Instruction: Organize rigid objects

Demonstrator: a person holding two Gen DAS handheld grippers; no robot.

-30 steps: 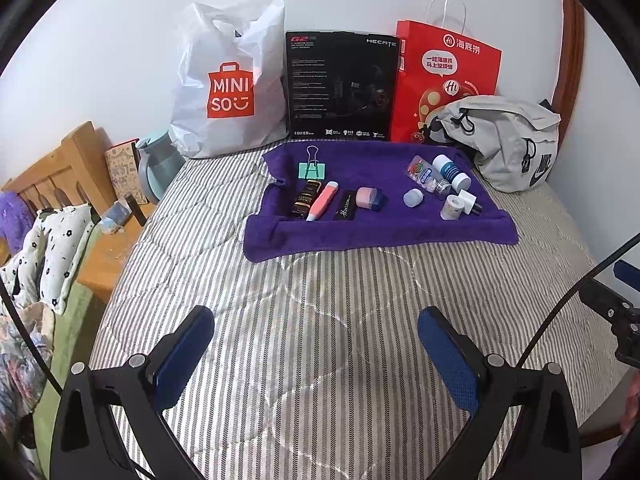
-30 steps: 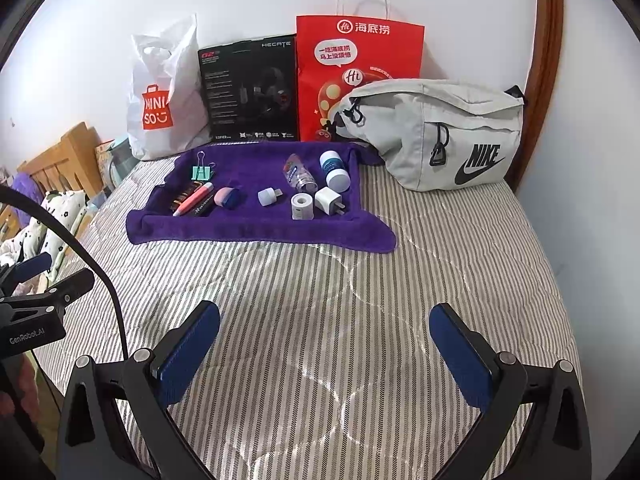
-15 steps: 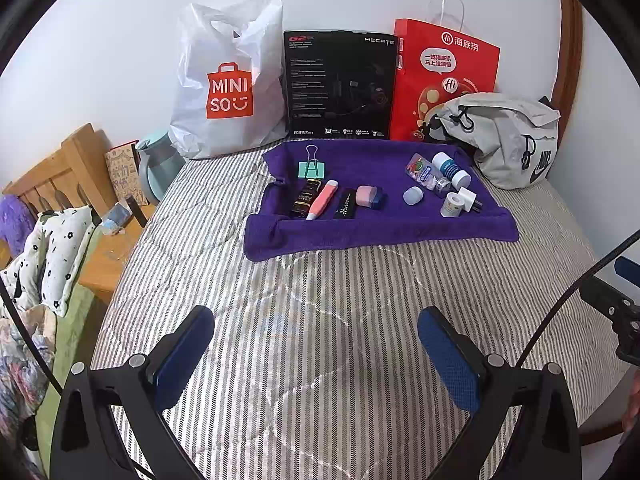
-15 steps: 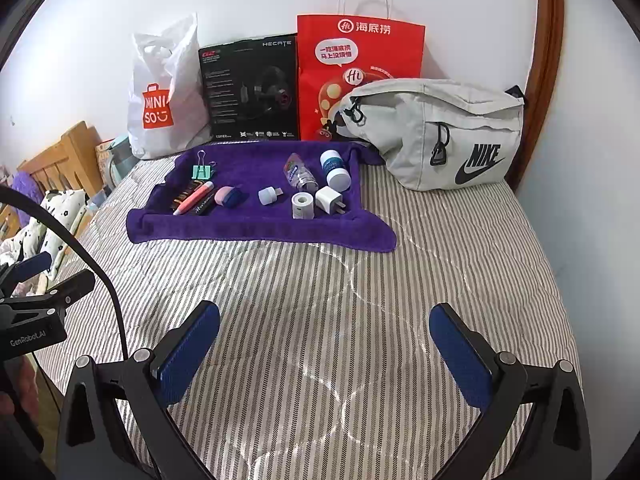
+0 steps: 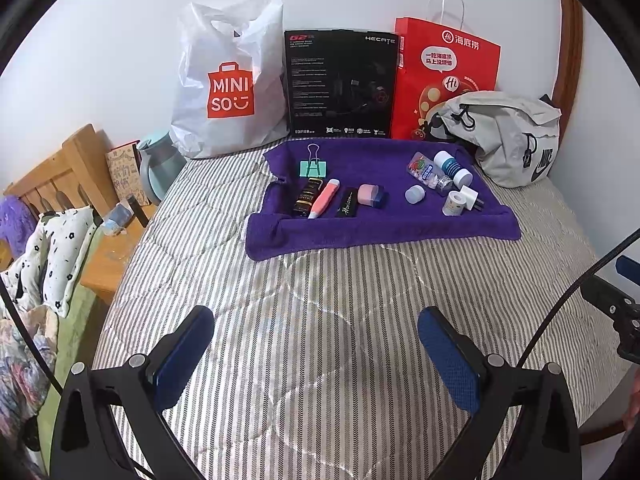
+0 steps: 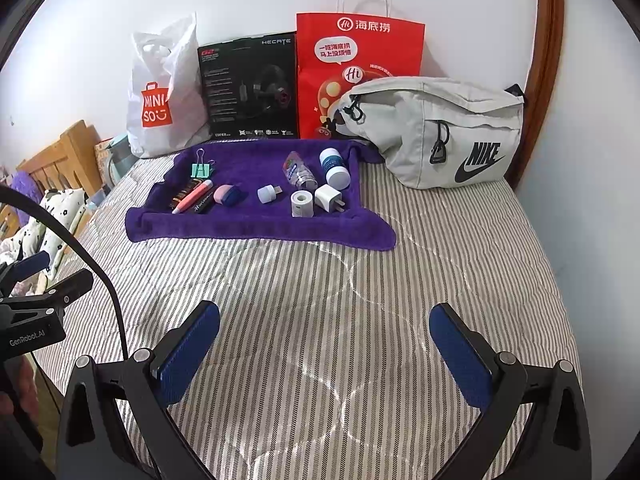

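Nothing has shifted: small hard items lie scattered across purple towel (image 5: 384,228).

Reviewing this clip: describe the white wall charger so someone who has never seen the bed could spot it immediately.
Find the purple towel spread on the striped bed, in front of the bags by the wall. At its right end, beside a small white tape roll, lies the white wall charger. It is the only cube-shaped item, with two metal prongs sticking out.

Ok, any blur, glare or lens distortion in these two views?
Left wrist view: sharp, evenly lit, fisheye bends the wooden post, corners vignetted black. Right wrist view: equally sharp, no glare on the purple towel; the open right tool throws only soft shadows.
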